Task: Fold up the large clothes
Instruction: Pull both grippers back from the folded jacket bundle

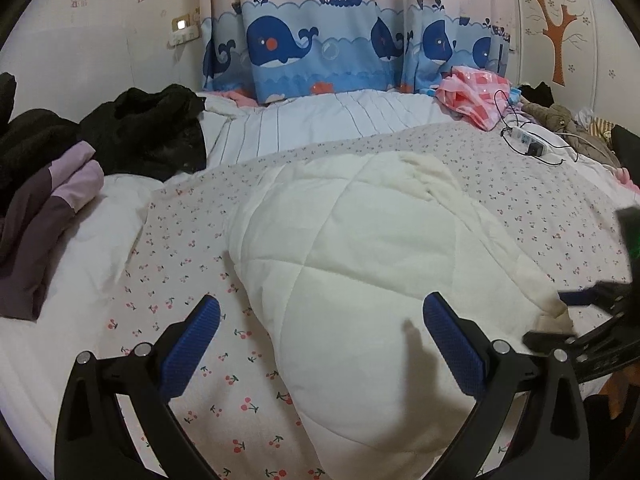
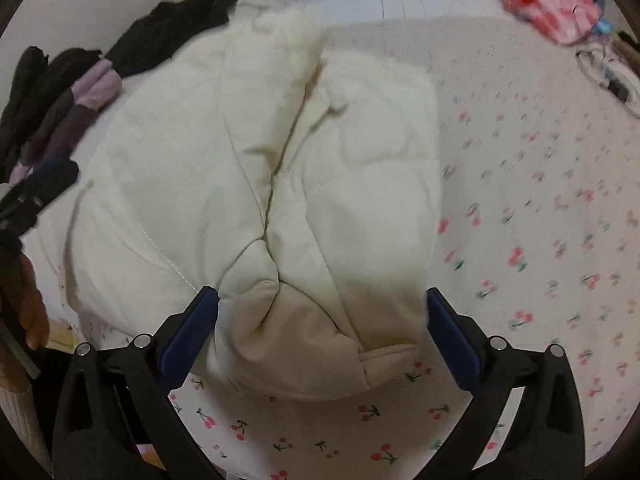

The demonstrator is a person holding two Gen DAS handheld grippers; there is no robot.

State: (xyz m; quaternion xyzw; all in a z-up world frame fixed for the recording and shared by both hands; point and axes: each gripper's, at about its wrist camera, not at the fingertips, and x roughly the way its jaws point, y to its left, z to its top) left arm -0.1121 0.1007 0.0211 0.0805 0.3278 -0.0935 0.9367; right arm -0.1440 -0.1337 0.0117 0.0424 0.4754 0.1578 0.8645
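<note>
On cherry-print bedsheet [image 2: 520, 220]: cream quilted jacket [image 2: 280, 160] half folded. Right gripper [image 2: 322, 316] spread wide, straddling hem; left gripper [image 1: 320, 332] spread, empty. Next probably: pinch hem, fold away.

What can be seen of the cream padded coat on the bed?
The coat is cream, quilted and puffy, with stitched seams. It lies flat on the cherry-print sheet, partly folded, one side lapped over the middle. Dark clothes lie beside it. The right gripper straddles its near end, jaws open; the left gripper hovers over it, open.
</note>
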